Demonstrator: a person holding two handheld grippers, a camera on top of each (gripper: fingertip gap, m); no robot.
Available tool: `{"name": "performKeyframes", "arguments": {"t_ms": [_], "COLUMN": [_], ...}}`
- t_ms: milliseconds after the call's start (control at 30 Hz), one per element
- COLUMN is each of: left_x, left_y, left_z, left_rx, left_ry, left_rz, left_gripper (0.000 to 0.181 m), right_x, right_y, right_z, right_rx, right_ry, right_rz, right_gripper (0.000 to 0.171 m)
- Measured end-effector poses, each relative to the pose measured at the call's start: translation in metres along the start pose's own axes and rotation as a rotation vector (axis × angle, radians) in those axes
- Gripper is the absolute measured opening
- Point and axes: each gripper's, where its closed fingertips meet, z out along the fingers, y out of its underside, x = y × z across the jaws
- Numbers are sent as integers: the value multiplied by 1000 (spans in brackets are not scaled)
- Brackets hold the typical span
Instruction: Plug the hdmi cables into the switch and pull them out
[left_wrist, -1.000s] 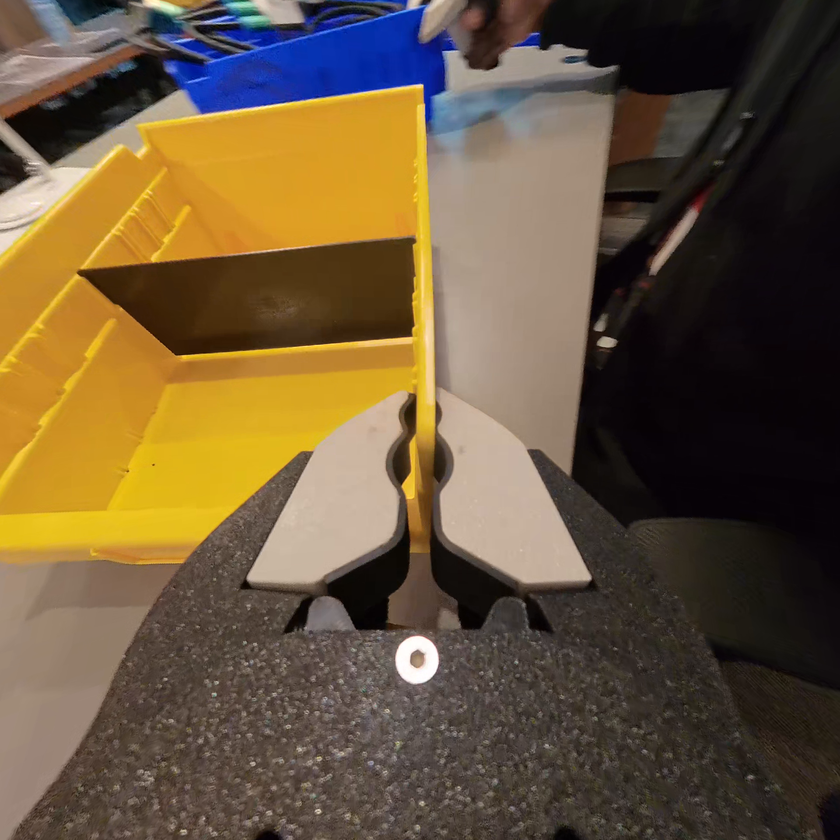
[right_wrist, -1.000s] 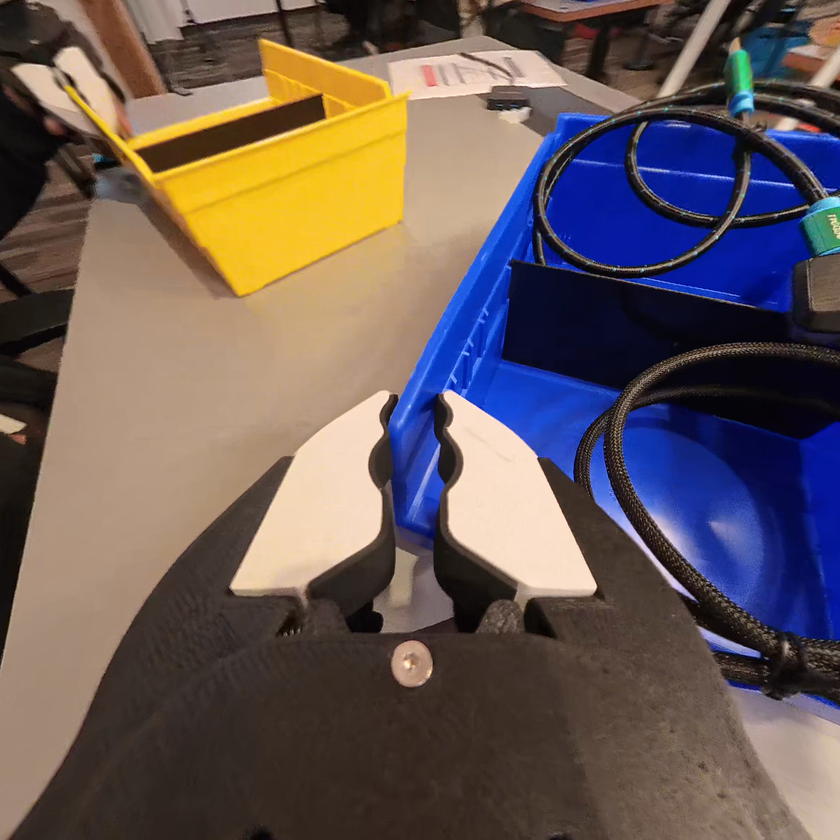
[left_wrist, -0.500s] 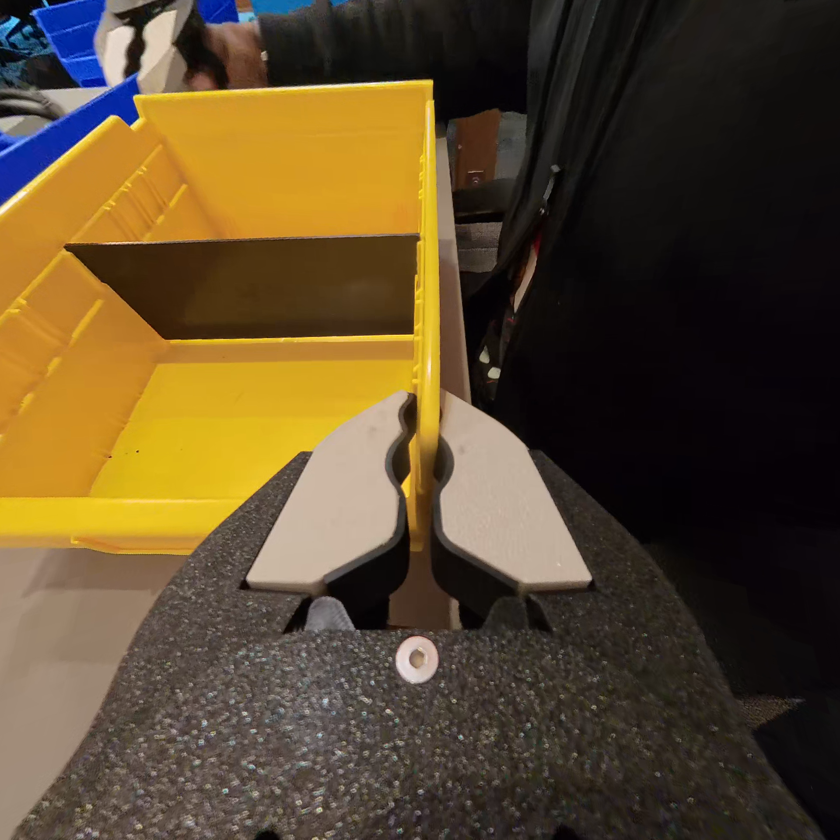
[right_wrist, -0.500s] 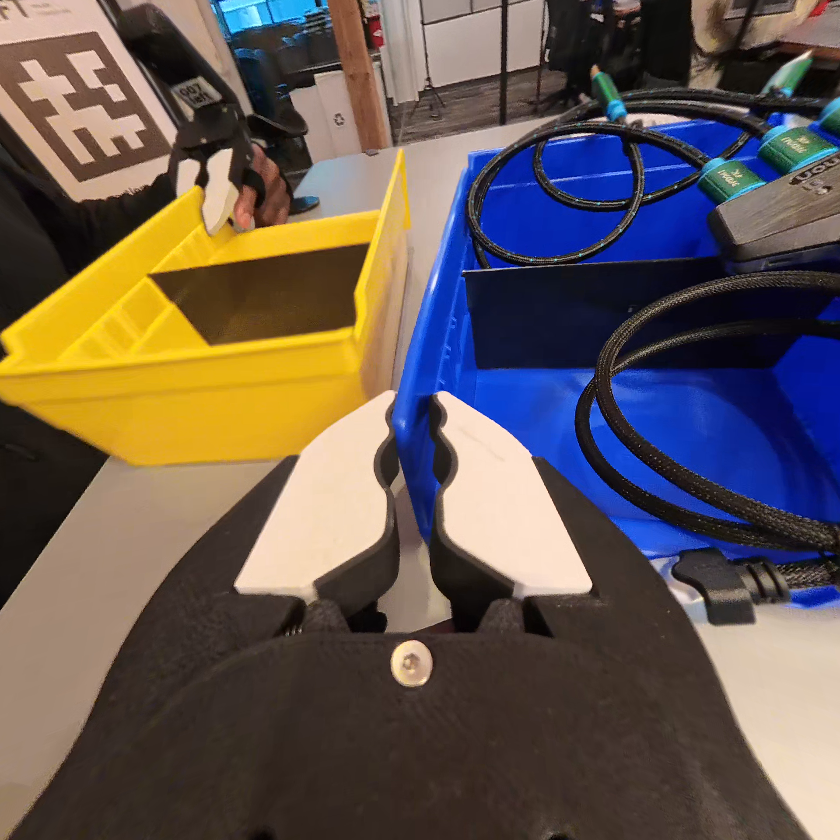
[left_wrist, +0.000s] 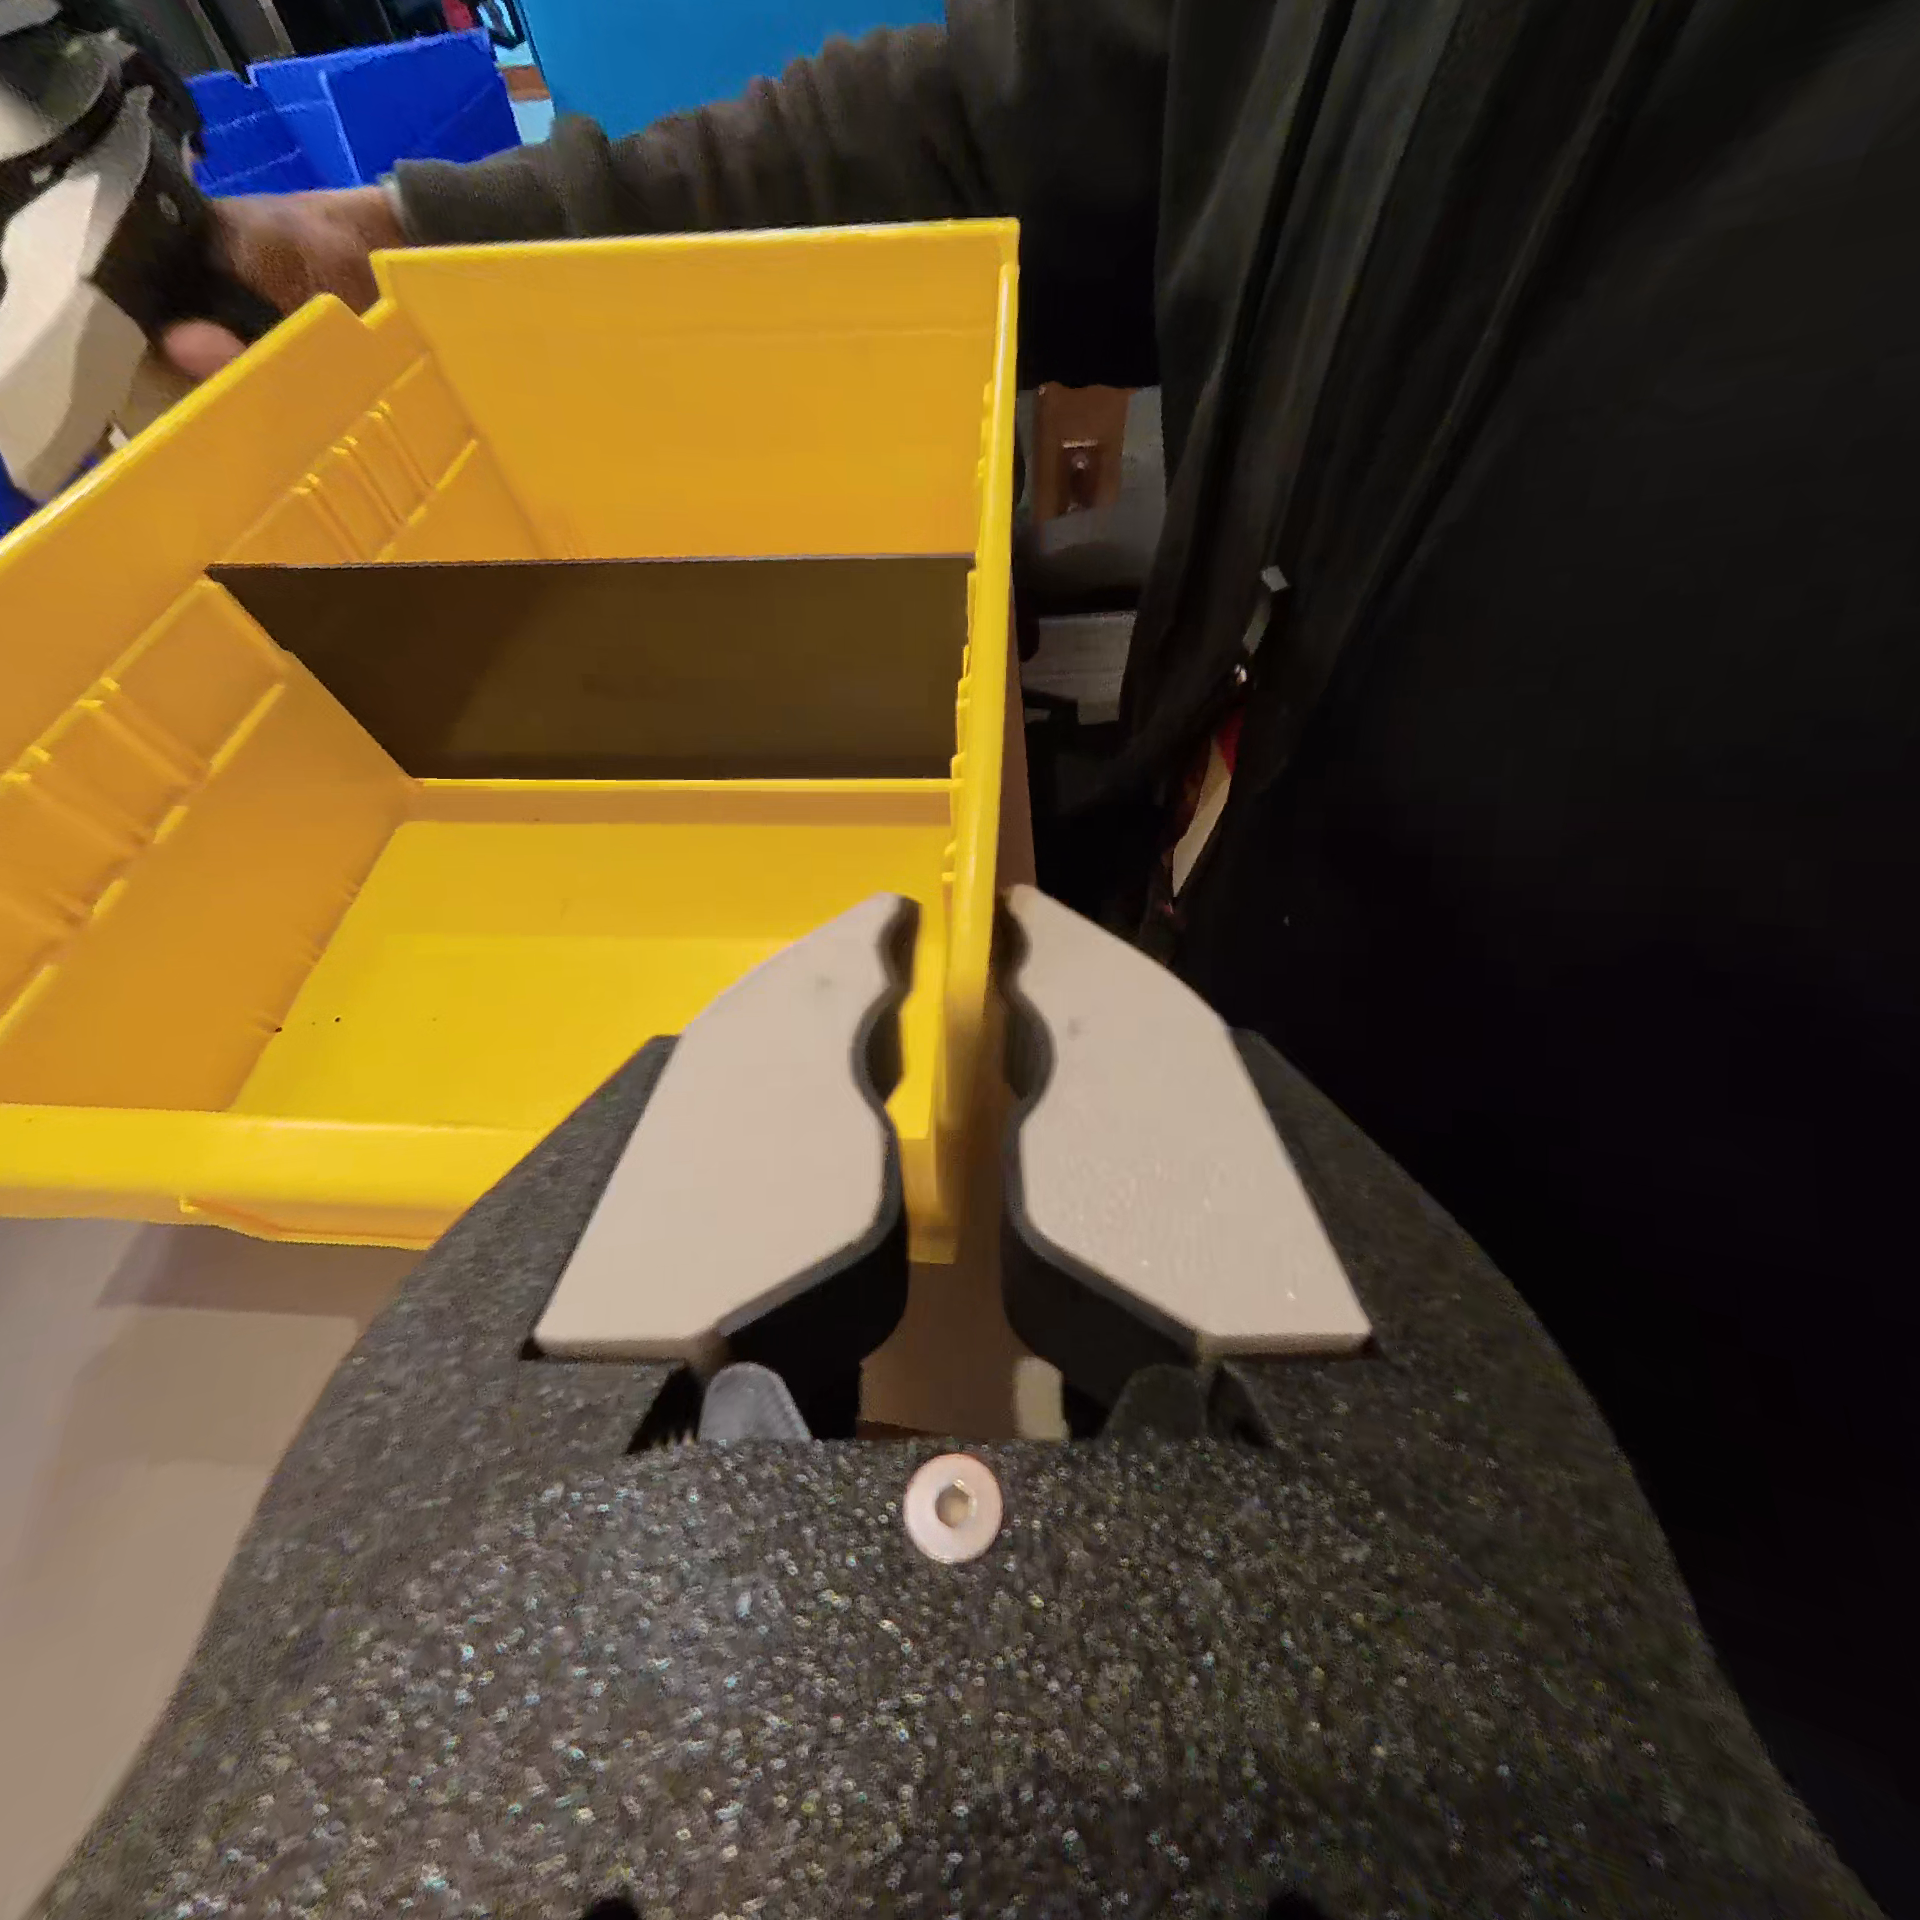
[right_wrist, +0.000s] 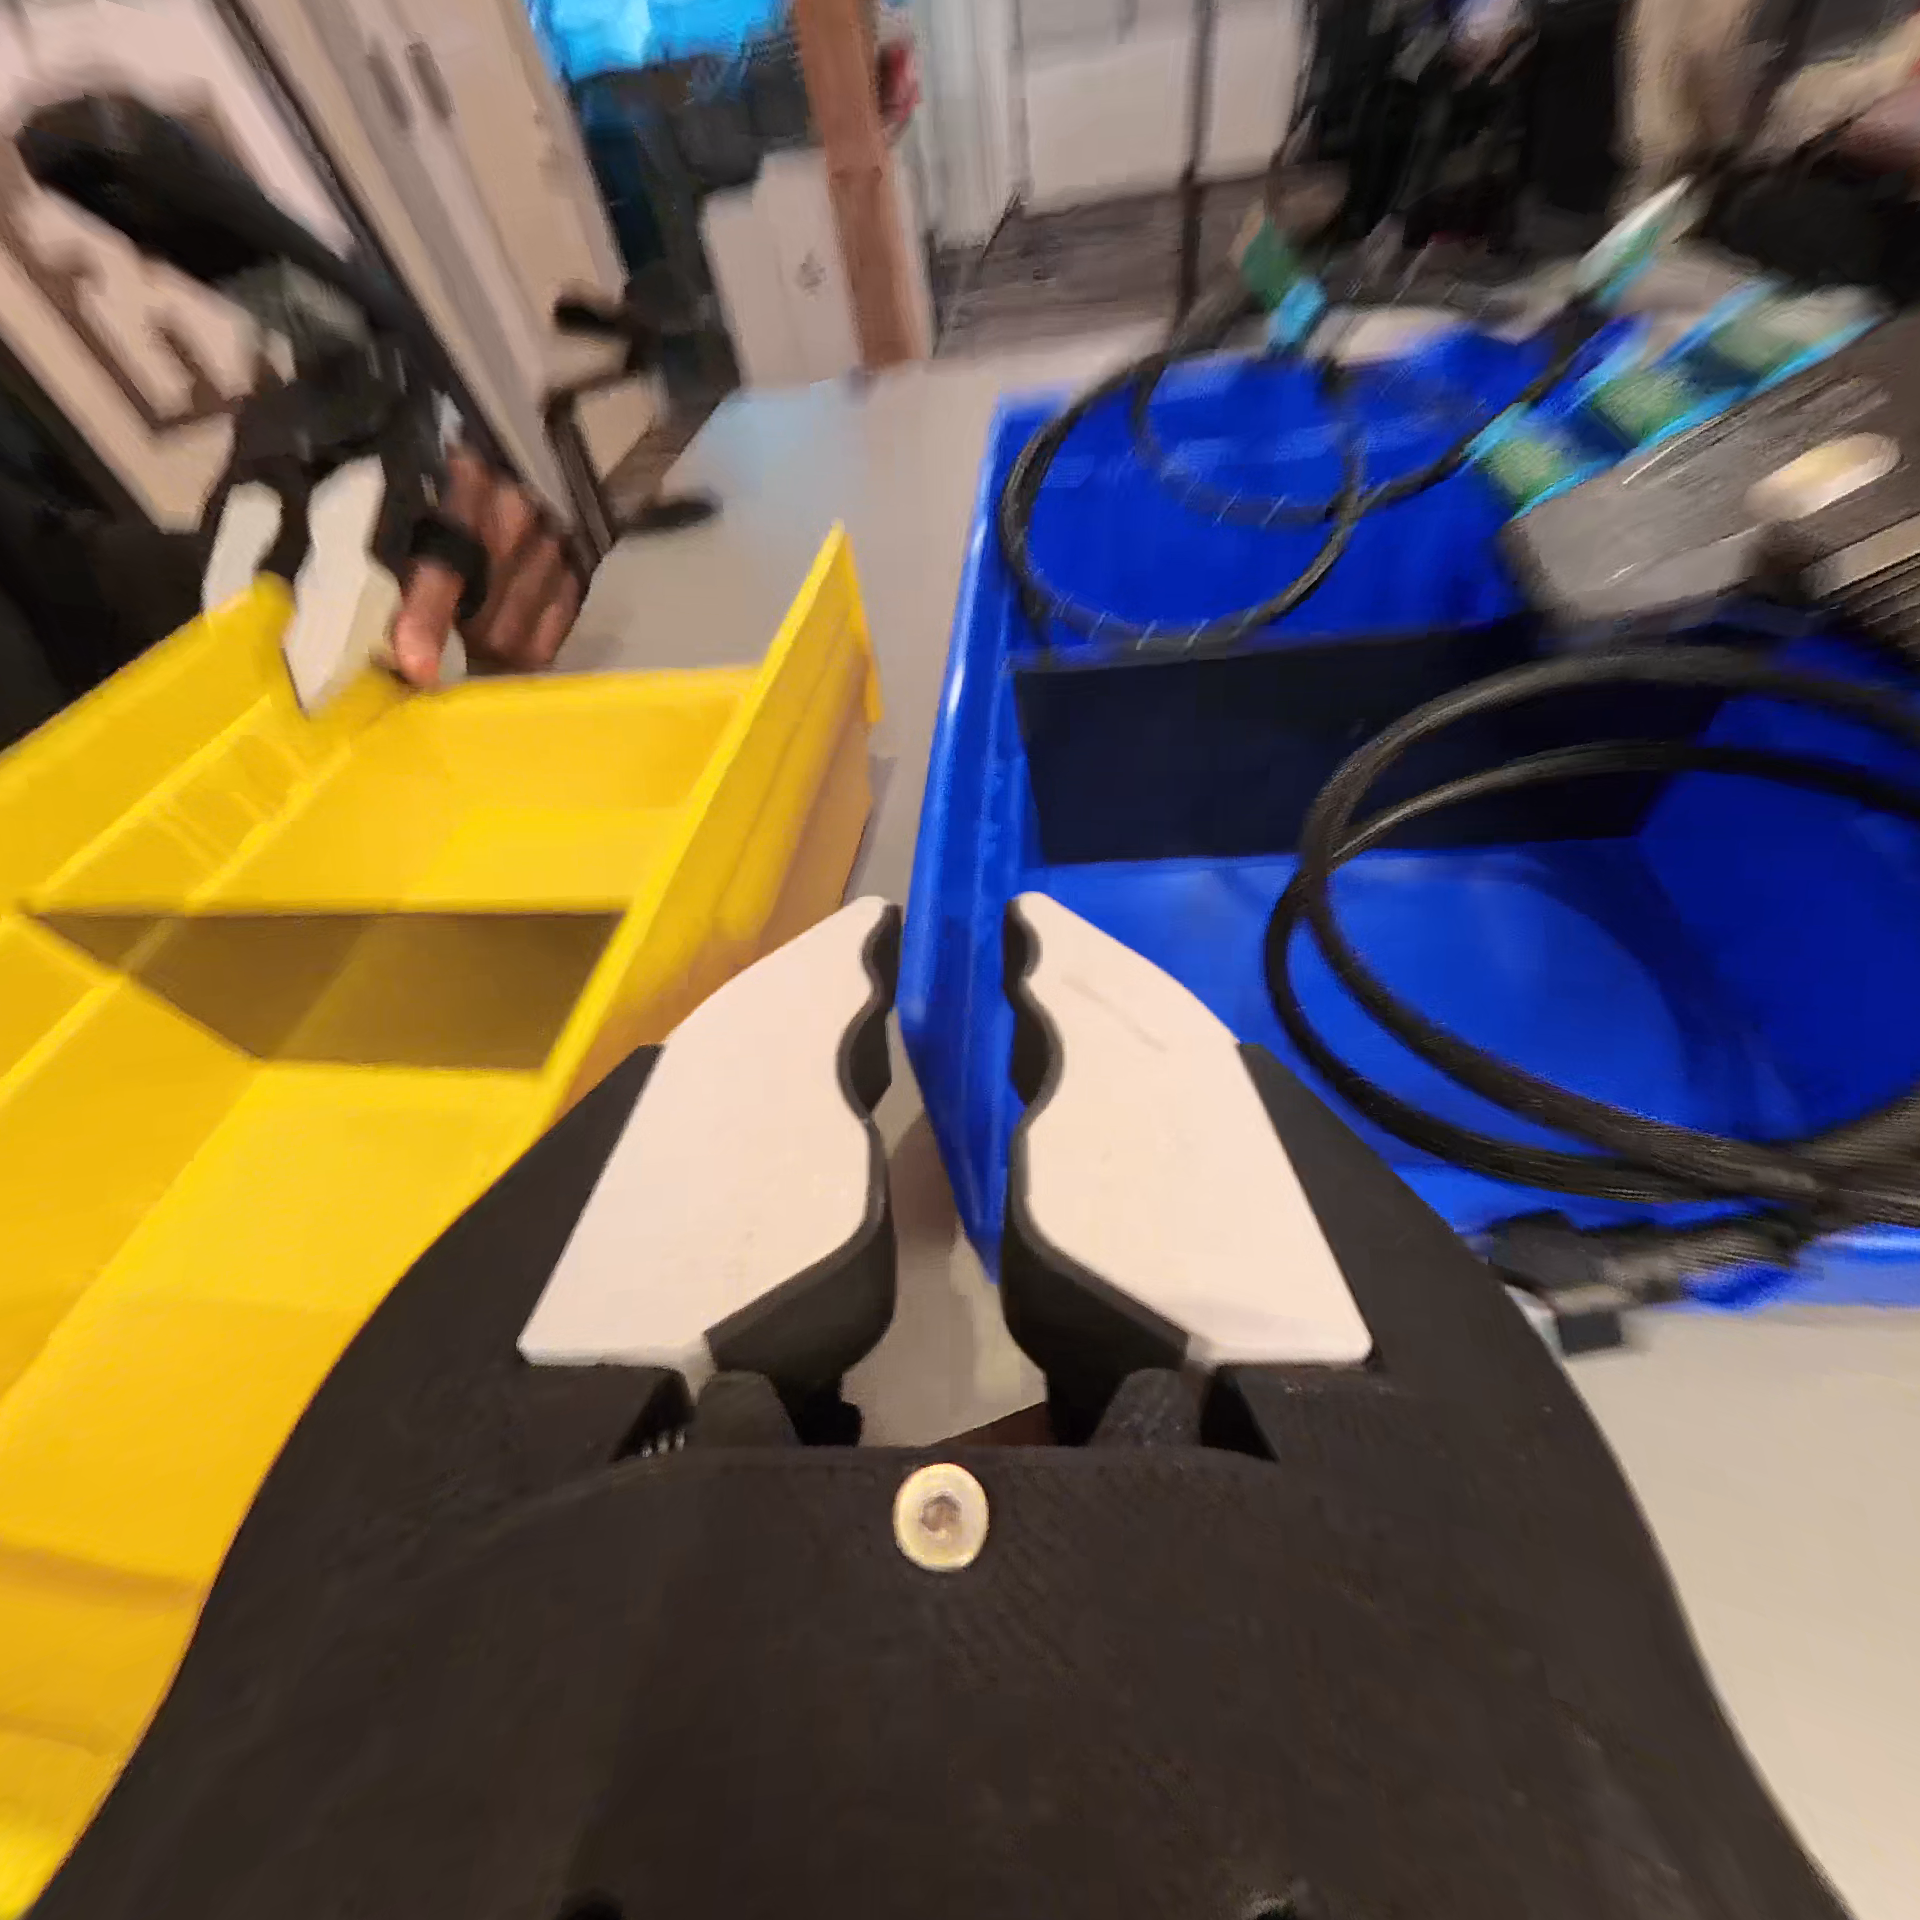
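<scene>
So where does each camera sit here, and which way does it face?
Left wrist view: on the left gripper, whose fingers straddle the yellow bin wall; a dark sleeve shows behind.
Right wrist view: on the right gripper, straddling the blue bin wall; cables inside.
Shared: the yellow bin; each view also shows the other gripper.

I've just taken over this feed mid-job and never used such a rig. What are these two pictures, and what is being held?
Each picture comes from a camera on a hand-held two-finger gripper, looking along its fingers. In the left wrist view, the left gripper straddles the right side wall of the yellow plastic bin with a dark divider; whether it still pinches is unclear. In the blurred right wrist view, the right gripper straddles the wall of the blue plastic bin holding coiled black braided cables and a dark grey box, probably the switch. Both bins sit side by side on a grey table.
</scene>
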Motion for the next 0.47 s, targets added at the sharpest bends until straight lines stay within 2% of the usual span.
{"name": "performKeyframes", "arguments": {"t_ms": [100,167,233,300,400,467], "left_x": [-4,-17,-52,-106,-190,-226], "left_y": [-16,-32,-45,-45,-20,-6], "left_z": [-18,-37,-59,-84,-124,-135], "left_rx": [79,139,168,147,68,48], "left_ry": [6,-34,-166,-366,-667,-711], "left_rz": [-35,-39,-85,-212,-493,-616], "left_gripper": [38,45,46,48,51,51], "right_x": [12,19,19,8,-32,-63], "right_y": [-37,-60,-69,-55,-18,0], "right_z": [-31,-60,-84,-101,-115,-117], "right_rx": [134,196,169,35,-137,-161], "right_ry": [103,188,283,392,491,517], "right_rz": [11,30,106,214,393,473], "right_gripper": [28,30,34,42,55,63]}}
